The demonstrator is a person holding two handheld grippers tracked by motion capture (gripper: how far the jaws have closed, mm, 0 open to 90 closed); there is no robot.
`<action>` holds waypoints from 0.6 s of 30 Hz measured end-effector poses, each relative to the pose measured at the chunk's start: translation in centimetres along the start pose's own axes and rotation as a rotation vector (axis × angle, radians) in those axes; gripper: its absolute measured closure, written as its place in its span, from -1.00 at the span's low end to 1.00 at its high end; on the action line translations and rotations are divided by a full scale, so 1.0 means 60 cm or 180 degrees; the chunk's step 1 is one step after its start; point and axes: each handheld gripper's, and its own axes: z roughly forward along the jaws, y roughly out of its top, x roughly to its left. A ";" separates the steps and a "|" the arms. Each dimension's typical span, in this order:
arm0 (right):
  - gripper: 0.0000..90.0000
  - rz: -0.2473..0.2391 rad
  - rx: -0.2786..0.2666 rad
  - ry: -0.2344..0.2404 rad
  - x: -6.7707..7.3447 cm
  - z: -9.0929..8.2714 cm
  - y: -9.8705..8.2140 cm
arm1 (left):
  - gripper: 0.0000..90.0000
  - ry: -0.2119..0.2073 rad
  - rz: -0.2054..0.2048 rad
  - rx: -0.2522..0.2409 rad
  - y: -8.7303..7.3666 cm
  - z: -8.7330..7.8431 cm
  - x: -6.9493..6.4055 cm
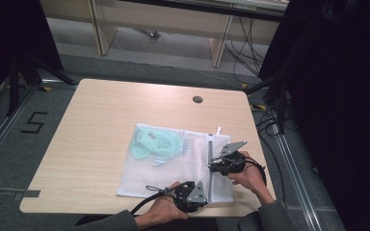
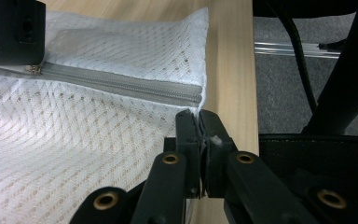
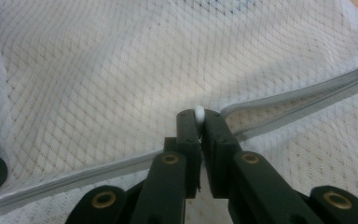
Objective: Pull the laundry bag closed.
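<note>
A white mesh zip bag (image 1: 173, 166) lies flat on the wooden table (image 1: 96, 120), with a pale green garment (image 1: 156, 143) inside its far left part. My left gripper (image 1: 207, 196) is at the bag's near right corner, and in the left gripper view it (image 2: 198, 116) is shut on the bag's edge just beyond the end of the grey zipper (image 2: 121, 86). My right gripper (image 1: 213, 166) sits halfway along the zipper. In its own view it (image 3: 199, 117) is shut on the white zipper pull (image 3: 199, 111). Beyond the pull the zipper tapes (image 3: 298, 95) are parted.
The table's right edge (image 2: 230, 70) runs close beside the bag, with cables and dark stands on the floor past it. A round cable grommet (image 1: 197, 99) sits at the table's far side. The left half of the table is bare wood.
</note>
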 end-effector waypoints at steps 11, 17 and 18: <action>0.92 -0.0032 0.0012 -0.0029 -0.009 0.007 0.009 | 0.95 0.0075 -0.0078 0.0016 -0.001 -0.002 -0.001; 0.92 0.0025 0.0010 -0.0034 -0.018 0.009 0.010 | 0.94 0.0010 -0.0064 -0.0011 -0.002 0.001 -0.001; 0.92 0.0017 0.0063 -0.0033 -0.021 0.007 0.011 | 0.95 0.0010 -0.0025 -0.0013 -0.001 0.002 0.000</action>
